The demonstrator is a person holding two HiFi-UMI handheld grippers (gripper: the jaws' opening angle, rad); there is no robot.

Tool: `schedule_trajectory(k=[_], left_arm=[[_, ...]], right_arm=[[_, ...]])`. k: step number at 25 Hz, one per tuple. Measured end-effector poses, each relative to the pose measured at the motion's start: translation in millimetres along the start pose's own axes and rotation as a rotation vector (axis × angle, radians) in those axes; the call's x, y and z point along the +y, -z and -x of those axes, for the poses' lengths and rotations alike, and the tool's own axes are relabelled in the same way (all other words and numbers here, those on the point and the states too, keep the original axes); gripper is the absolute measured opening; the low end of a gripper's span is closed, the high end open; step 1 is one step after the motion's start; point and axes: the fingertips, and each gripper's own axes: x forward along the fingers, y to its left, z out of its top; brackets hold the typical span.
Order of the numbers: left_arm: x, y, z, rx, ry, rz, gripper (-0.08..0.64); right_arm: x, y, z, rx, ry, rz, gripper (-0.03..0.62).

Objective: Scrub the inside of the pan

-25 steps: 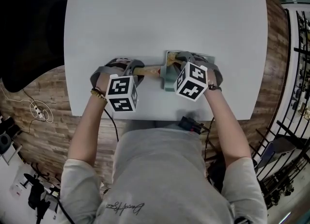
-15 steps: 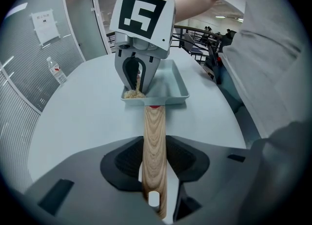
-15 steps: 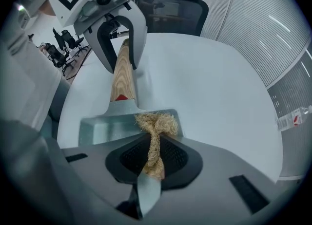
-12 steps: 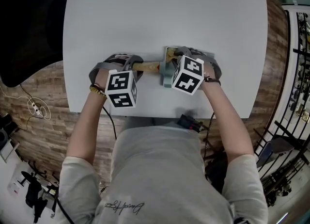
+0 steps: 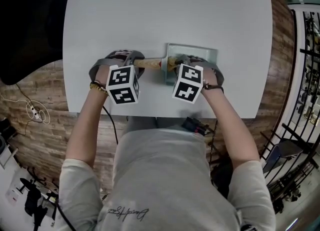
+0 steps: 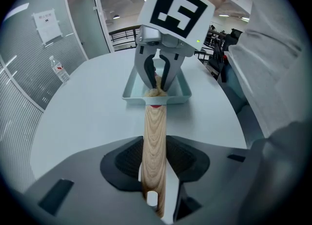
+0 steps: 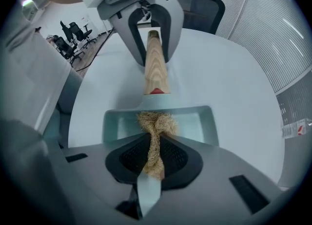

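The pan point(image 5: 209, 54), a pale green rectangular tray with a wooden handle point(image 5: 149, 63), sits on the white table point(image 5: 170, 10). It lies close to the edge nearest the person, a little right of that edge's middle, and the handle points toward the table's left edge. A tan fibrous scrubber point(image 7: 156, 124) has its frayed head inside the pan, by the wall where the handle joins.

The right gripper point(image 7: 154, 159) has its jaws pressed together on the scrubber's narrow tail, so the frayed end sticks out ahead of the pads. The left gripper point(image 6: 155, 168) is clamped on the wooden handle near its free end, with a pad against each side. The two grippers face each other along the handle.

A clear water bottle point(image 6: 59, 69) stands upright near the table's edge, well apart from the pan.
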Motion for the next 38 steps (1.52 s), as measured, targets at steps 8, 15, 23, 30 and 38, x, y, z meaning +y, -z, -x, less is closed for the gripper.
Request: schedule_trajectory(k=[8, 15, 23, 30, 38], left_arm=[[4.7, 2.9, -2.4, 0.017, -0.006, -0.006, 0.149], [3.9, 1.9, -1.3, 0.027, -0.003, -0.025, 0.147], [-2.5, -0.9, 2.5, 0.041, 0.009, -0.055, 0.147], [-5.6, -4.4, 6.0, 0.040, 0.010, -0.053, 0.147], [-1.2, 0.3, 2.2, 0.049, 0.009, -0.005, 0.147]], right_arm=[[39.9, 3.5, -1.8, 0.019, -0.139, 0.030, 0.069], [41.8, 4.7, 1.0, -0.016, -0.127, 0.017, 0.069], [-6.9, 9.4, 3.2, -0.014, 0.029, 0.002, 0.071], [-48.3, 10.4, 6.9, 0.015, 0.132, 0.031, 0.072], [-44.1, 11.7, 2.6, 0.029, 0.150, 0.067, 0.071]])
